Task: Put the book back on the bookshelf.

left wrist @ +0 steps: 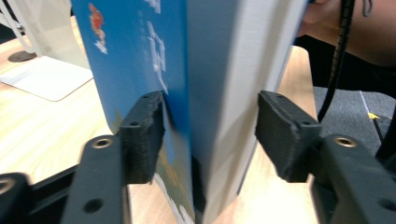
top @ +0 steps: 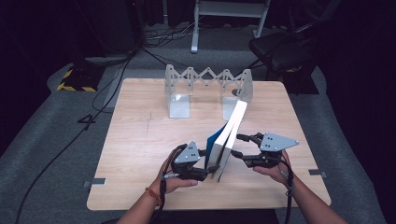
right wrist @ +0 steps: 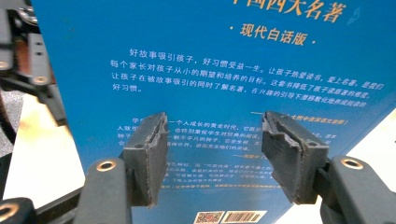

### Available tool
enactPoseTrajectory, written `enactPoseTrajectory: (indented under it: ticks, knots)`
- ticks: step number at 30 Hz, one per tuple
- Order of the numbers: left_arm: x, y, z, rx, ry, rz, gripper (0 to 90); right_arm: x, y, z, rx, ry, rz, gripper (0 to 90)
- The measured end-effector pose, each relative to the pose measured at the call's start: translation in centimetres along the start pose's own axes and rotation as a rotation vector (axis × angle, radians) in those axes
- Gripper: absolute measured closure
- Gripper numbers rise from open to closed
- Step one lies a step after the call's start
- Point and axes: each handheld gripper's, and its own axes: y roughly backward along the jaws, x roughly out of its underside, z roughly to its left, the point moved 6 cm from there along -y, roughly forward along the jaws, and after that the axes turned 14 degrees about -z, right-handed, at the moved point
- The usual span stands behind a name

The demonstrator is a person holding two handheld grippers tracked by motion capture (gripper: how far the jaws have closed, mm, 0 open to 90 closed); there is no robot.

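Blue book [top: 227, 140] stood on edge near the desk's [top: 140, 140] front edge, leaning toward the far right bookend [top: 236, 95], long axis front-to-back, straddled untouched by spread left gripper [top: 208, 169]; right gripper [top: 239, 145] spread beside its back cover.

Left forearm: we brought it in from the bottom edge, angled up and to the right.
Left hand [top: 173, 179]: we wrapped it around the gripper body, a red band at the wrist.
Left gripper [top: 215, 169]: we held it level, pointing right, jaws parted, the right pad [left wrist: 285, 133] standing clear.
Right forearm: we reached it in from the lower right.
Right hand [top: 273, 170]: we cupped it under the gripper.
Right gripper [top: 237, 145]: we aimed it left, jaws apart, pads [right wrist: 152, 156] pressing on nothing.
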Motion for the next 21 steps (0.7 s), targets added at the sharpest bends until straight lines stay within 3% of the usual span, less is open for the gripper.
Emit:
enactPoseTrajectory:
  ticks: [3, 6, 7, 12, 13, 17, 19, 21]
  knots:
    - [0.1, -0.4, -1.1, -0.011, -0.029, 0.030, 26.1, 0.0, -0.3, 0.4, -0.005, 0.014, 0.008, 40.7]
    - [0.2, -1.0, -1.7, -0.074, -0.033, 0.037, 19.6, -0.1, -0.6, 0.6, -0.001, 0.021, 0.008, 40.9]
    - [0.2, -1.0, -1.7, -0.074, -0.033, 0.037, 18.5, -0.1, -0.6, 0.6, -0.001, 0.021, 0.008, 40.9]
    - [0.9, -2.3, -2.2, -0.213, -0.047, 0.075, 17.8, -0.1, -0.9, 0.7, -0.003, 0.020, 0.011, 40.3]
    - [1.0, -2.5, -2.2, -0.243, -0.047, 0.077, 18.7, 0.0, -0.9, 0.7, -0.004, 0.020, 0.011, 40.1]
    - [1.2, -2.8, -1.9, -0.299, -0.036, 0.053, 24.4, 0.1, -1.1, 0.6, -0.003, 0.004, 0.010, 38.6]
    - [1.2, -2.7, -1.6, -0.336, -0.022, 0.039, 34.4, 0.1, -1.2, 0.3, 0.014, 0.007, 0.006, 38.2]
    - [1.2, -2.6, -1.5, -0.338, -0.015, 0.032, 36.5, 0.1, -1.2, 0.2, 0.017, 0.005, 0.002, 38.1]
